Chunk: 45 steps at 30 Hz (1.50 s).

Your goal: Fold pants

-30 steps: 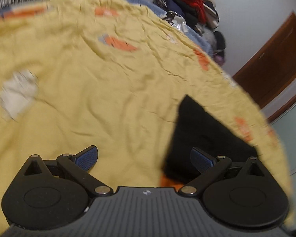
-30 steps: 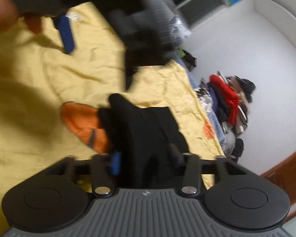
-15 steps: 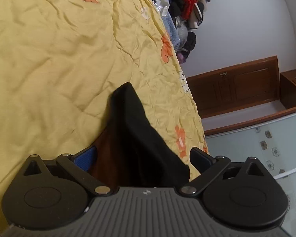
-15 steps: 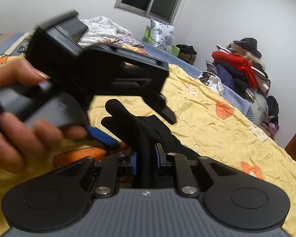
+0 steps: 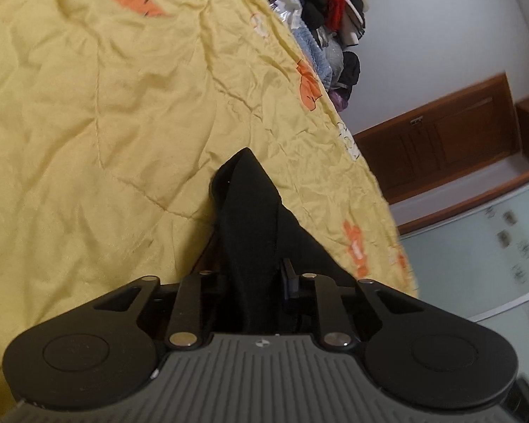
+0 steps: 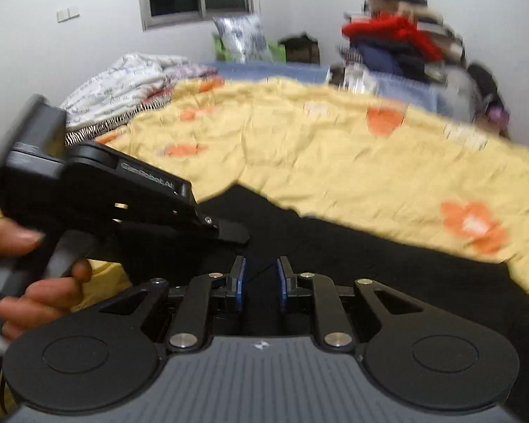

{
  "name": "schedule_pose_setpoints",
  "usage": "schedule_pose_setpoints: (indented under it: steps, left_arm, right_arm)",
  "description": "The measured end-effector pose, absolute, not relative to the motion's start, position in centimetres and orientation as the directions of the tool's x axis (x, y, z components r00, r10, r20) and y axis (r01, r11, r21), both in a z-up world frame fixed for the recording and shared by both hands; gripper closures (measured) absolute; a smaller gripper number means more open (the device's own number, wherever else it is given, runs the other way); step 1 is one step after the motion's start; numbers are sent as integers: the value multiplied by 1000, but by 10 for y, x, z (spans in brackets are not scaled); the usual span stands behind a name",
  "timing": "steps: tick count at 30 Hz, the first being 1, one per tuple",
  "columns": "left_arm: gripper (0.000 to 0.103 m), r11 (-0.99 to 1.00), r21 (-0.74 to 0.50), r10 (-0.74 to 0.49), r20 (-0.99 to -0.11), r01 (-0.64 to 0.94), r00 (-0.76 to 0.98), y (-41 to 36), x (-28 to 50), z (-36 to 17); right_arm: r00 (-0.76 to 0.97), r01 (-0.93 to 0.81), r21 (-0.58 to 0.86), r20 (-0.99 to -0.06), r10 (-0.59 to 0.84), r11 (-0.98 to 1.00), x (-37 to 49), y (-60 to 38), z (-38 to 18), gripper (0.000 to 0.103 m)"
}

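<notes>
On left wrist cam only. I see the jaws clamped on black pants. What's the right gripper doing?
Observer: Right gripper is part open over the pants, with its blue pads apart. I can't tell if cloth is between them.
Operator: How do the pants lie on that side?
Observer: They're spread low across the yellow bedspread, running off to the right of the view.
Operator: Where's the left one relative to it?
Observer: Left gripper is just ahead and to the left of the right one. Its tip points right, over the pants.
</notes>
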<state>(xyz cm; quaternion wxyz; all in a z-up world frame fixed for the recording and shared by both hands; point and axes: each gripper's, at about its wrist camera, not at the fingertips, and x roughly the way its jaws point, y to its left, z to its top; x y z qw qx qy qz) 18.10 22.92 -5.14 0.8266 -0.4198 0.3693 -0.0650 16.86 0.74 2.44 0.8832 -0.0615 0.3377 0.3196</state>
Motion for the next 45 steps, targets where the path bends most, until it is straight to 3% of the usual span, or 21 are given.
schedule_pose_setpoints:
  steps: [2,5,11,20,25,35,45]
  left_arm:
    - [84,687,-701,-376,-571,-194,730,222,177,-43]
    - [84,749,-632,-301,-591,-198,748,208,168,-28]
    - [84,842,-525,-209,-526,-121,825,162,139,30]
    - [75,900,-434,-258,-438,49,861,38,127,89]
    - [73,919,-369,-306,-450,137,839,-45,131,87]
    - [67,913,-272,-402,-481,303,779,-191,140,50]
    - [67,900,-234,-435,-524,367,733,-264,154,17]
  right_arm:
    - [517,-622,172,-642,566,764,175,19,15,86]
    - [549,-616,137,-632,547,776,174,31,13,85]
    - [572,-582,279,-526,629,764,165,-11,42,85]
    - [637,-489,490,-364,679,722,148,-133,82,85]
    - [689,-409,564,-325,648,718,142,-204,82,85]
    - [780,-223,620,-350,519,752,119,-319,53,85]
    - [799,-81,689,-387,460,720,122,-393,16,85]
